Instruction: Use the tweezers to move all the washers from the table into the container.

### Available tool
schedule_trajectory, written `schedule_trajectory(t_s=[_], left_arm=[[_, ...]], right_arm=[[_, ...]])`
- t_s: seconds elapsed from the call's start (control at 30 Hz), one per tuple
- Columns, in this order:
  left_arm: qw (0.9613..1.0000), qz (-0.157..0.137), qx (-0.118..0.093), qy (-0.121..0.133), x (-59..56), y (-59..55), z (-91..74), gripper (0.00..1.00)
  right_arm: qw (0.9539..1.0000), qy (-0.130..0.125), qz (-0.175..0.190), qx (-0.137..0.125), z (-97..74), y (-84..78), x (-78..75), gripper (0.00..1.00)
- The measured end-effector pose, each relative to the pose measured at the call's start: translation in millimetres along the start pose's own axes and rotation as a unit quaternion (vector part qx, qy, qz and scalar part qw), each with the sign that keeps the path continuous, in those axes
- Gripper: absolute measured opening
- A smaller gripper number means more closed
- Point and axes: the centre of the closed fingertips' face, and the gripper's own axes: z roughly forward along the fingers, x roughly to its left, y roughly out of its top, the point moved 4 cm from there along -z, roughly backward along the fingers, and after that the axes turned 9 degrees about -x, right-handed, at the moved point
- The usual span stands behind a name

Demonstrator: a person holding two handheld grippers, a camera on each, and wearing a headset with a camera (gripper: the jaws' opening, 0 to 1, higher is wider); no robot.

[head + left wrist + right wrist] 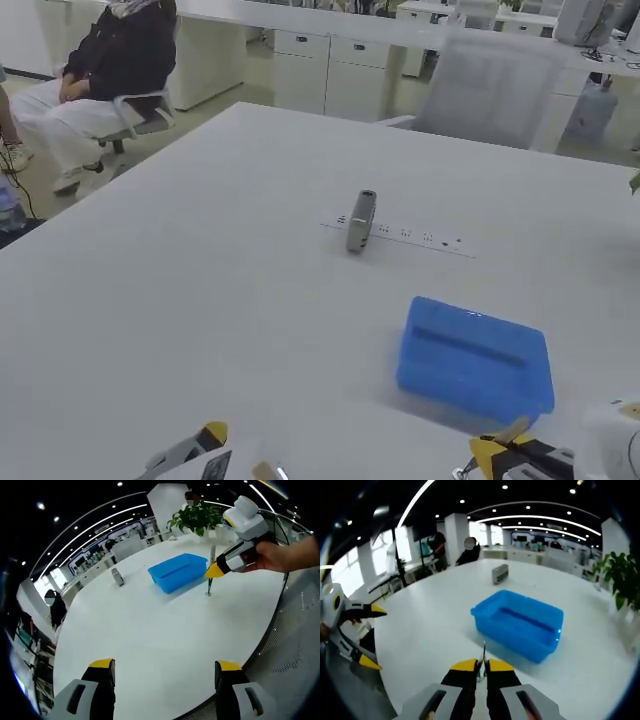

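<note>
A blue plastic container (472, 362) stands on the white table (200, 280), right of centre and near me. My right gripper (483, 666) is shut on thin metal tweezers (484, 652) that point at the container (520, 622). In the left gripper view the right gripper (220, 570) holds the tweezers (210, 584) tip-down on the table beside the container (177, 572); a tiny grey speck sits at the tip, too small to name. My left gripper (165, 667) is open with nothing in it, low at the near edge (240, 452). The right gripper (500, 445) shows at the bottom right.
A grey block (360, 220) stands by a row of flush sockets (400, 232) mid-table. A person (110, 60) sits on a chair at the far left, and an office chair (490, 90) stands beyond the far edge. A potted plant (197, 515) is past the container.
</note>
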Motion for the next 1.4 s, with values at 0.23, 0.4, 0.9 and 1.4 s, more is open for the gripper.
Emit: schedule_trajectory(t_s=[0.23, 0.4, 0.9, 1.4], left_arm=[[1.0, 0.0, -0.001, 0.0, -0.1, 0.2, 0.1, 0.83], [1.0, 0.001, -0.002, -0.003, -1.0, 0.4, 0.0, 0.84], [1.0, 0.002, -0.003, -0.005, -2.0, 0.6, 1.5, 0.84], [1.0, 0.002, -0.001, -0.004, -1.6, -0.7, 2.6, 0.83]], right_arm=[[0.9998, -0.001, -0.021, 0.006, -2.3, -1.0, 3.9, 0.02], [0.9996, 0.002, -0.019, 0.02, 0.5, 1.6, 3.0, 0.02], [0.9999, 0.005, 0.004, -0.008, -12.9, 38.9, -6.5, 0.02], [0.9988, -0.025, 0.0, -0.041, -11.2, 68.4, -36.4, 0.02]])
